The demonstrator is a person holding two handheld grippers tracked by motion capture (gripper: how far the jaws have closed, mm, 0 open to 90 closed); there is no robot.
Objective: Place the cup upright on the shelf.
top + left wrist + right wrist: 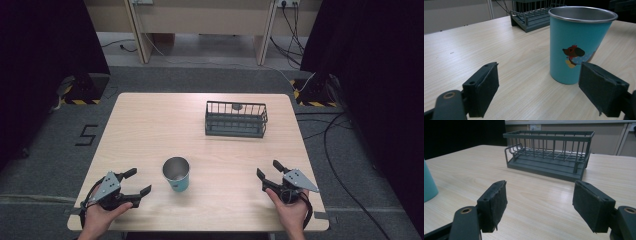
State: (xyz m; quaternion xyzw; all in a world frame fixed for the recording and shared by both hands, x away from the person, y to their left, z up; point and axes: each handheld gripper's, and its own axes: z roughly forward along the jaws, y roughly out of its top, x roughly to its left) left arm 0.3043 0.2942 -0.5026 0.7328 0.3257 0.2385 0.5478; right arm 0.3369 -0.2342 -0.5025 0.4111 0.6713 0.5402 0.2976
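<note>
A teal metal cup (176, 173) with a cartoon dog on its side (576, 45) stands upright on the wooden table (150, 130), near the front and left of centre. My left gripper (137, 182) rests at the front left, open, its jaws empty and pointing toward the cup; in its own view the gripper (544, 92) sits just short of the cup. My right gripper (268, 169) lies at the front right, open and empty, facing the dark grey wire rack (549, 152). The cup's edge (429, 185) shows at the left of the right gripper view (541, 207).
The wire rack (235, 119) stands at the table's back right, with a small dark round thing inside at its far side. Bare tabletop lies between rack and grippers. Cables and black stands sit on the floor beyond the table.
</note>
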